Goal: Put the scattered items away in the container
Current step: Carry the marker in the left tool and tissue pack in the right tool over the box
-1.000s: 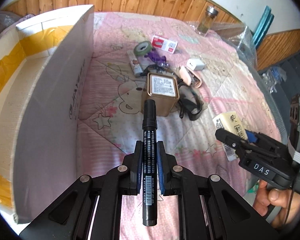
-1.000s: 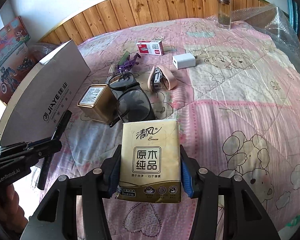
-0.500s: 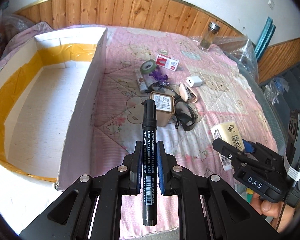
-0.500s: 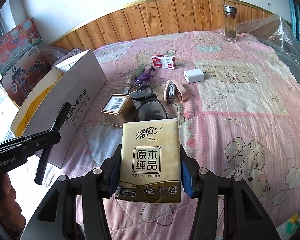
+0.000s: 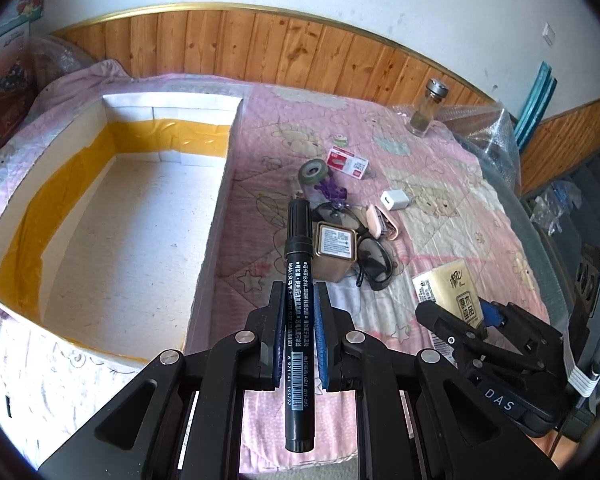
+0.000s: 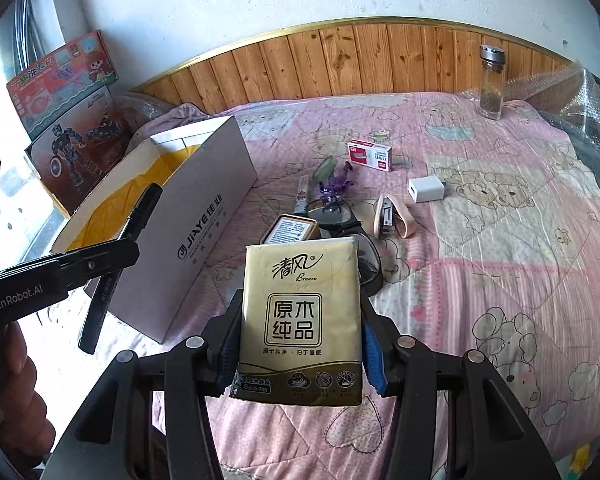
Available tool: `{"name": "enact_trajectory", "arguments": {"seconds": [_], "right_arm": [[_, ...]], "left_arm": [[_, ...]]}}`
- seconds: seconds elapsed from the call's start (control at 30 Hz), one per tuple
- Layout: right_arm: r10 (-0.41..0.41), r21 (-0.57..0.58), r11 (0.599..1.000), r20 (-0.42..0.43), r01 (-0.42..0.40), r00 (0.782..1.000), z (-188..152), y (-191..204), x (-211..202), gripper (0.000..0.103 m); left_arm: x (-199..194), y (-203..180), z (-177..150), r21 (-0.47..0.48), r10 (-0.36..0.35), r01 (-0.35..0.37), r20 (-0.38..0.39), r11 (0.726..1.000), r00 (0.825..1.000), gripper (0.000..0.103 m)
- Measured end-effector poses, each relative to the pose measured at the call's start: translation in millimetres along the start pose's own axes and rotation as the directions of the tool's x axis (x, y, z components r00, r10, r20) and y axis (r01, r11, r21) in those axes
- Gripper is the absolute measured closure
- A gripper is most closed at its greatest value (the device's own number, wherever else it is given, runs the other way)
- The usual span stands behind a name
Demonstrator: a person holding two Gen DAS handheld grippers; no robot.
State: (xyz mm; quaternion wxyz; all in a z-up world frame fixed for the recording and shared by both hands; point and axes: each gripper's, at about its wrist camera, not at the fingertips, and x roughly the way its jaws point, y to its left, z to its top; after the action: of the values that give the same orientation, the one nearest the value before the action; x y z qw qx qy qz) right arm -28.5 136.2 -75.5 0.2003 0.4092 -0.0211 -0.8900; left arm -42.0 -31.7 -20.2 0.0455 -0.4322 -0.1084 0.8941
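My left gripper (image 5: 299,300) is shut on a black marker pen (image 5: 298,264), held in the air just right of the open white cardboard box (image 5: 216,216). My right gripper (image 6: 300,320) is shut on a gold tissue pack (image 6: 300,320), held above the bed's near edge; the pack also shows in the left wrist view (image 5: 448,292). The box (image 6: 204,232) stands on the bed's left side, its inside lined with yellow tape. The left gripper and its marker (image 6: 116,260) also show in the right wrist view, beside the box's near corner.
On the pink quilt lie a gold tin (image 5: 336,248), dark glasses (image 5: 374,258), a pink stapler (image 6: 392,216), a white charger (image 6: 426,189), a red-white box (image 6: 370,155), a green tape roll (image 5: 313,170), a purple toy (image 6: 334,184). A glass jar (image 6: 491,84) stands far right.
Both grippers have risen and pulled back from the bed with their loads. The left view has swung left, so the box's open inside now shows fully.
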Motion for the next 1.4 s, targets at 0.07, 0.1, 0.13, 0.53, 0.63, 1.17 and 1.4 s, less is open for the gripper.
{"name": "enact_trajectory", "arguments": {"seconds": [0.07,0.1,0.13,0.53,0.63,1.17,1.4], "right_arm": [[0.007,-0.008,1.000,0.004,-0.007,1.000,2.8,4.0,-1.5,0.051],[0.008,-0.014,1.000,0.008,-0.008,1.000,4.6,6.6,-2.7,0.051],[0.011,-0.019,1.000,0.011,-0.011,1.000,6.1,9.0,-3.9,0.051],[0.044,-0.077,0.996,0.039,-0.040,0.998,26.2,36.6,-13.1,0.051],[0.050,-0.086,0.995,0.043,-0.046,0.998,29.9,42.0,-13.6,0.051],[0.079,-0.139,0.988,0.046,-0.072,0.996,57.2,70.6,-10.1,0.051],[0.085,-0.162,0.984,0.039,-0.078,0.996,66.8,81.7,-4.5,0.051]], "left_arm": [[-3.1,2.0,0.3,-0.007,0.007,-0.007,0.005,1.000,1.000,0.090],[-4.8,3.0,0.9,-0.012,0.009,-0.008,0.008,1.000,1.000,0.090],[-6.4,4.5,1.5,-0.016,0.008,-0.008,0.009,1.000,1.000,0.090],[-26.8,22.0,15.3,-0.061,0.020,-0.017,0.054,0.998,0.998,0.090],[-28.1,28.7,16.7,-0.078,0.018,-0.014,0.055,0.997,0.998,0.090],[-35.5,66.6,27.1,-0.172,-0.002,0.015,0.075,0.985,0.997,0.090],[-33.7,85.4,31.1,-0.209,-0.008,0.024,0.076,0.978,0.997,0.090]]}}
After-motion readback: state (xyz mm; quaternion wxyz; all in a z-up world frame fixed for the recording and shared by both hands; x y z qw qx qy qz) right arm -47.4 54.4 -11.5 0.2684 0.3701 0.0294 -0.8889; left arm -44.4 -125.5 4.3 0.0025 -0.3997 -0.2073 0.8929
